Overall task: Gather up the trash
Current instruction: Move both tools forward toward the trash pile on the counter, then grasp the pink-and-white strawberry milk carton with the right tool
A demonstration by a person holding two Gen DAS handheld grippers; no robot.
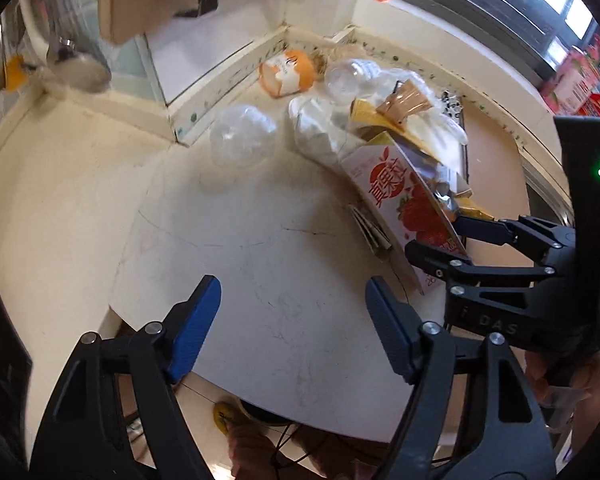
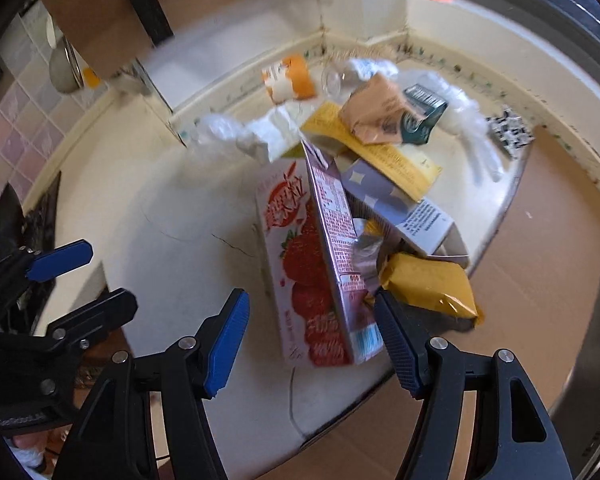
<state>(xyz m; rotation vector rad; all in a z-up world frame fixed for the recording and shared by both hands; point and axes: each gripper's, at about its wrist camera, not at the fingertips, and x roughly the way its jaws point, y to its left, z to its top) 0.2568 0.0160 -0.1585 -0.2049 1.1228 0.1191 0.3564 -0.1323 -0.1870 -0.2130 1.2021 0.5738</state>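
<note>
Two ribbed blue-padded grippers, left gripper, glossy strawberry carton, crinkled wrappers.

Carton left of pouch

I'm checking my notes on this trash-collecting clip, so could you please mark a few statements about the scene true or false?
1. The strawberry carton lies between the right gripper's fingers. True.
2. The left gripper holds a bottle. False: nothing is between its fingers.
3. A clear plastic bottle lies apart from the pile. True.
4. The yellow packet sits on top of the pile. False: it lies low, beside the carton.
</note>
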